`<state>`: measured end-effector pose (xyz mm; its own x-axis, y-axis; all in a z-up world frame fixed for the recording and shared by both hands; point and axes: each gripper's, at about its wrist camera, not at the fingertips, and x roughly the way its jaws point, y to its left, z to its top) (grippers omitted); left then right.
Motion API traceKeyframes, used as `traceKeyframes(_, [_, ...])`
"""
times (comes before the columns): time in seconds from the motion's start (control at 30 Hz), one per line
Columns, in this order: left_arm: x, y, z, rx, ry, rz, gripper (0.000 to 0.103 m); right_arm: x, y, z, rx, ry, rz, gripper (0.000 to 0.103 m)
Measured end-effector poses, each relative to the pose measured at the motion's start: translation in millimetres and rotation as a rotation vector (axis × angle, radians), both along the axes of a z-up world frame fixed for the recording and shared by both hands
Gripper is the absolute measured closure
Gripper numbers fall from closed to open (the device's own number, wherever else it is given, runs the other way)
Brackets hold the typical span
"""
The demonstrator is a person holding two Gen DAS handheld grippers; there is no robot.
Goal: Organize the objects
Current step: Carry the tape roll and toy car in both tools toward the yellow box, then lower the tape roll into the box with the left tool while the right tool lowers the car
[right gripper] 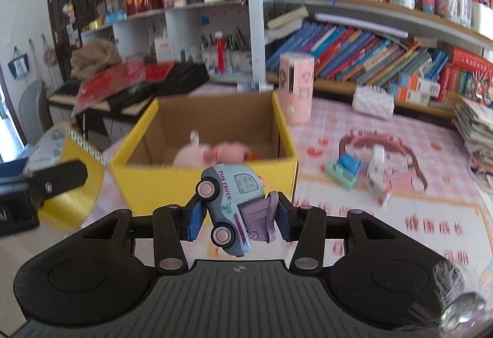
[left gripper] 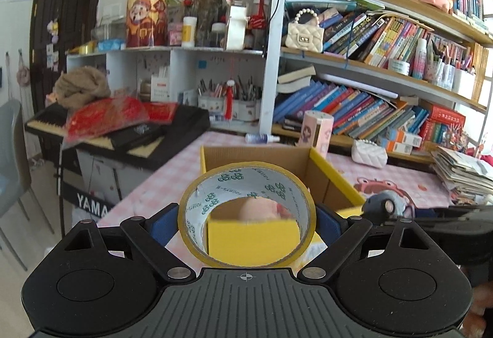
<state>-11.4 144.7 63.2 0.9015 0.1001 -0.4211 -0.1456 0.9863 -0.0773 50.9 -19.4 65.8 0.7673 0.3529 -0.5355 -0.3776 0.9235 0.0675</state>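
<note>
Your left gripper (left gripper: 246, 222) clamps a roll of yellow packing tape (left gripper: 246, 214) across its outer rim, held just in front of the yellow cardboard box (right gripper: 203, 183) on the pink checked tablecloth (right gripper: 400, 214). Your right gripper (right gripper: 235, 216) pinches a small toy truck (right gripper: 229, 208), tipped nose-up, near the box's front wall. The tape is likely light and stiff with a slick rim; the truck is hard, and its wheels could roll under the pads. Inside the box, pink plush toys (right gripper: 212, 153) are blurred and partly hidden.
</note>
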Motion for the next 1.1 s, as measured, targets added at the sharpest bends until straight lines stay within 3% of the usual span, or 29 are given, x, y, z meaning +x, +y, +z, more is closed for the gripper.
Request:
traceKeyframes(0.5, [99,-12,-13,0.045,0.045,0.030,0.012,116,14,14,0.000,-0.036,0.049,0.059])
traceKeyframes(1.1, [182,-33,-53,0.149,0.251,0.051,0.012,204,54,0,-0.061,0.016,0.219,0.059])
